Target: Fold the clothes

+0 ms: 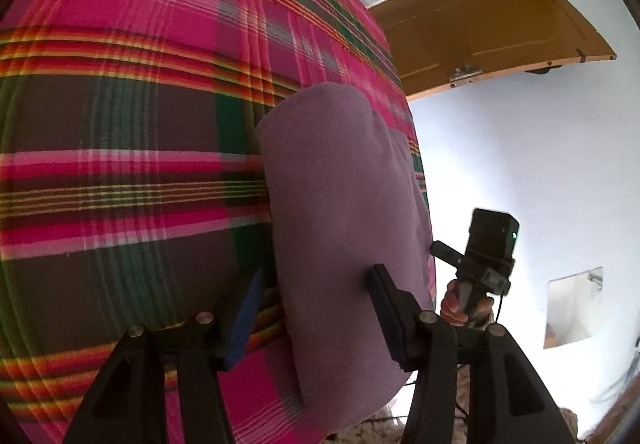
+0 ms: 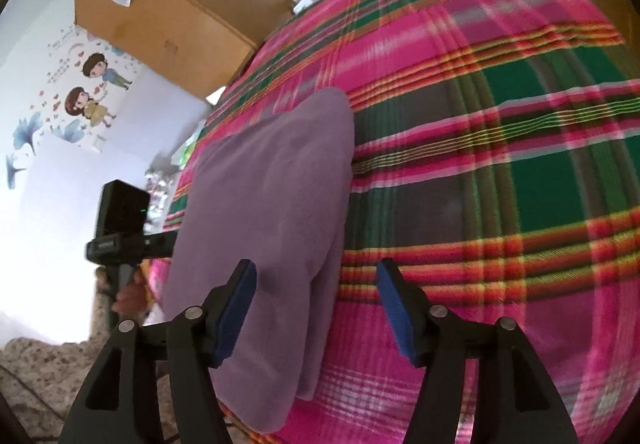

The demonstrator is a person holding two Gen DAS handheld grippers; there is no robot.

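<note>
A folded purple garment (image 1: 340,204) lies on the pink, green and brown plaid bedcover (image 1: 120,124), close to the bed's edge. My left gripper (image 1: 316,304) is open and low over the garment's near end. One blue pad hangs left of the cloth and the other finger stands over it, neither pressing. In the right wrist view the same purple garment (image 2: 264,204) has its near corner between the fingers of my right gripper (image 2: 318,296), which is open, its pads clear of the cloth. A hand (image 1: 456,304) holds the right gripper's handle beyond the bed edge.
A brown wooden door (image 1: 480,24) stands open past the bed's far side, against a white wall. A large cardboard box (image 2: 160,16) and wall stickers (image 2: 84,92) show in the right wrist view. A speckled floor (image 2: 40,372) lies below the bed's edge.
</note>
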